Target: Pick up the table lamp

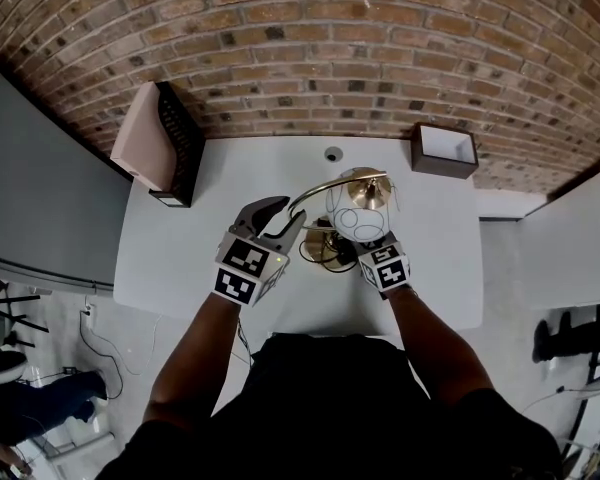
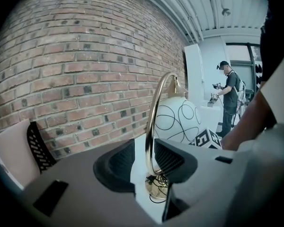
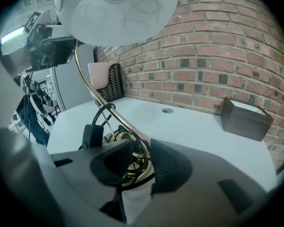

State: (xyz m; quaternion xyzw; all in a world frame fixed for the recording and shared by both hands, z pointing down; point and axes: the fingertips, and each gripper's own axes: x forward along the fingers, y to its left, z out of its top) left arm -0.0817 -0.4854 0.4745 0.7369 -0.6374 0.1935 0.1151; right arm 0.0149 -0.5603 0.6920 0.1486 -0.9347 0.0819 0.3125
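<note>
Head view first: the table lamp [image 1: 355, 210] stands upright near the middle of the white table [image 1: 180, 238], in front of the brick wall [image 1: 280, 48]. Its long line runs bottom to top. A brass arm [image 1: 318, 190] climbs from the round base [image 1: 318, 250], then bends over to the person's right, where the white globe shade [image 1: 360, 218] with black scribbled lines hangs from a brass cap.

The left gripper [image 1: 292, 211] sits partway up that arm. In the left gripper view its jaws stand a little apart with the brass arm [image 2: 151, 122] upright between them. The arm lies against the right-hand pad, and a strip of table shows on the other side, so it's not clamped.

The right gripper [image 1: 348, 253] is down low by the base. In the right gripper view its jaws are narrowly apart around the foot of the arm and the coiled black cord [image 3: 132, 162]. The pads sit close on both sides, but I can't see them pressing. The shade [image 3: 118, 8] hangs overhead there.

A dark wooden box [image 1: 445, 150] sits at the table's far right corner, well away from the lamp.
</note>
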